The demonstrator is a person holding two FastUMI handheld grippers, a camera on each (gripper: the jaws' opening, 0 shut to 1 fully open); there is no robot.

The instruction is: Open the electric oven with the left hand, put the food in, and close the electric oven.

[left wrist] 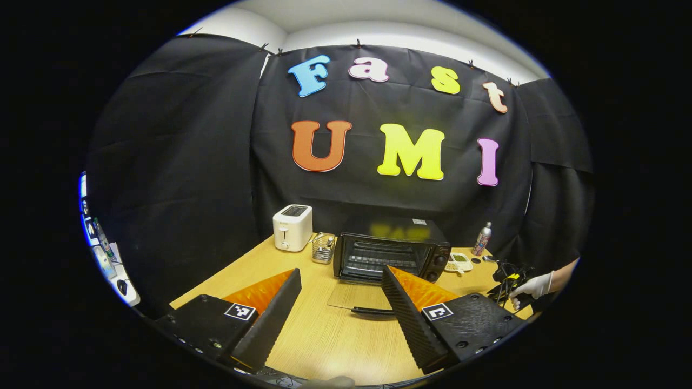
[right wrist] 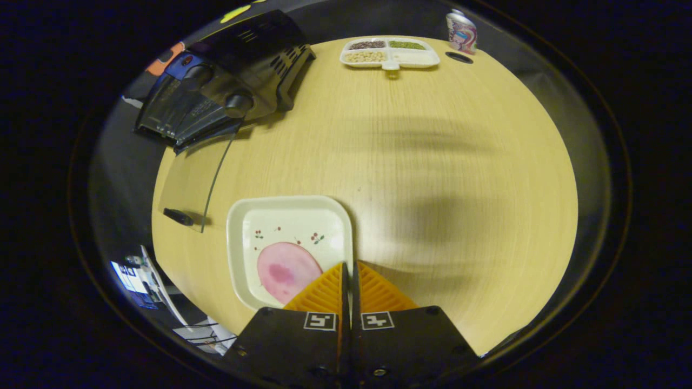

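The black electric oven (left wrist: 390, 253) stands at the back of the wooden table (left wrist: 324, 335). Its glass door (left wrist: 357, 297) lies flat in front of it, folded down. My left gripper (left wrist: 340, 273) hangs open before the door with nothing between its fingers. In the right gripper view a white square plate (right wrist: 286, 227) carries a pink slice of meat (right wrist: 284, 270). My right gripper (right wrist: 348, 266) is shut on the plate's right rim. From there the oven (right wrist: 227, 70) sits at the upper left, and its open door (right wrist: 189, 183) reaches toward the plate. A gloved hand (left wrist: 534, 284) holds the right gripper at the table's right edge.
A white toaster (left wrist: 292, 227) and a small wire basket (left wrist: 323, 247) stand left of the oven. A divided tray of beans (right wrist: 389, 52) and a can (right wrist: 461, 31) sit behind it on the right. Bare tabletop (right wrist: 432, 178) spreads to the right of the plate.
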